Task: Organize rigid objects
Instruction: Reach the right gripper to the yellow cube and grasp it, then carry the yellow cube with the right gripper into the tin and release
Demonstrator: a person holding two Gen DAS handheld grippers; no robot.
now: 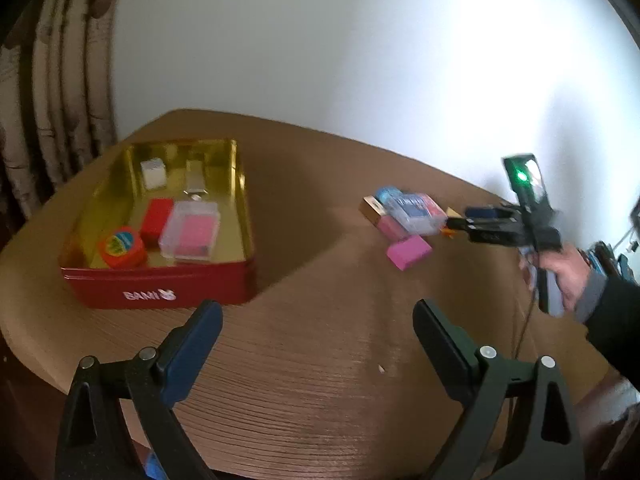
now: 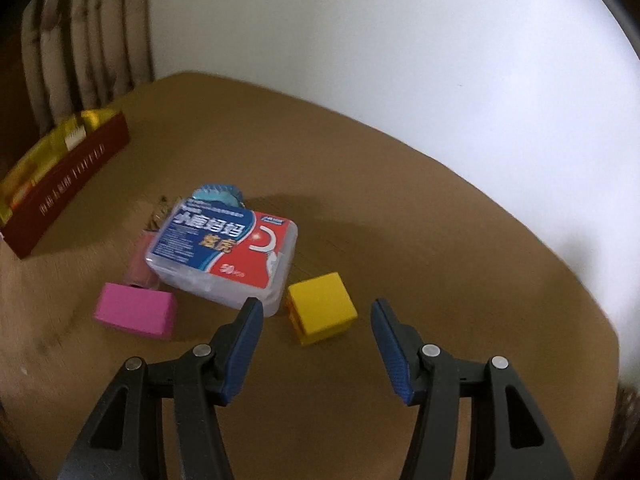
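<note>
A red tin (image 1: 160,292) with a gold inside stands at the table's left. It holds an orange round case (image 1: 122,247), a red block (image 1: 157,216), a clear box with pink contents (image 1: 191,231), a white cube (image 1: 153,174) and a silver piece (image 1: 196,178). My left gripper (image 1: 316,308) is open over bare table, nothing between its fingers. At mid-table lie a floss-pick box (image 2: 224,248), a pink block (image 2: 136,310), a yellow cube (image 2: 322,308) and a blue round item (image 2: 218,194). My right gripper (image 2: 317,305) is open, the yellow cube just ahead of its fingertips, untouched.
A patterned curtain (image 1: 52,100) hangs at the left behind the round wooden table (image 1: 320,380); a white wall backs it. A person's hand (image 1: 568,276) in a dark sleeve holds the right gripper (image 1: 450,227) beside the pile. The tin (image 2: 68,184) sits far left of the right gripper.
</note>
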